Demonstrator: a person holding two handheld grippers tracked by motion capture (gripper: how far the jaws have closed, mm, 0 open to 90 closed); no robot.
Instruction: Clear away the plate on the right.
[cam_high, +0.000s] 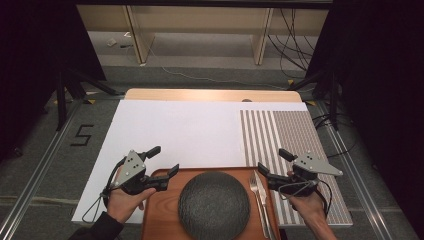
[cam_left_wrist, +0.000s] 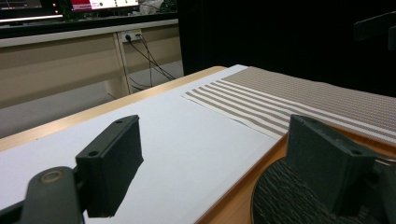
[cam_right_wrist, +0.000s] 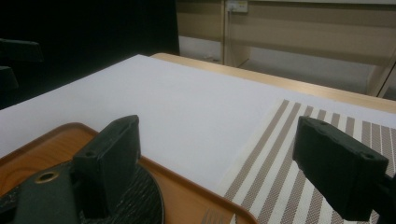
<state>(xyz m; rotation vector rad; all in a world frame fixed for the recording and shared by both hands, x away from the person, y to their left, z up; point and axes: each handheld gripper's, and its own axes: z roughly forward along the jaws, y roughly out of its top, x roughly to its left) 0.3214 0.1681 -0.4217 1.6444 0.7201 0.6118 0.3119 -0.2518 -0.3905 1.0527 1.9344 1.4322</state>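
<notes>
White board (cam_high: 180, 130) covers the table, a striped placemat (cam_high: 295, 135) at its right; at the near edge sits a wooden tray (cam_high: 162, 210) holding a dark round plate (cam_high: 214, 205), fork (cam_high: 256, 187) and knife (cam_high: 263, 192) beside it; left gripper (cam_high: 164, 161) and right gripper (cam_high: 272, 162) flank the tray, both released, empty
</notes>
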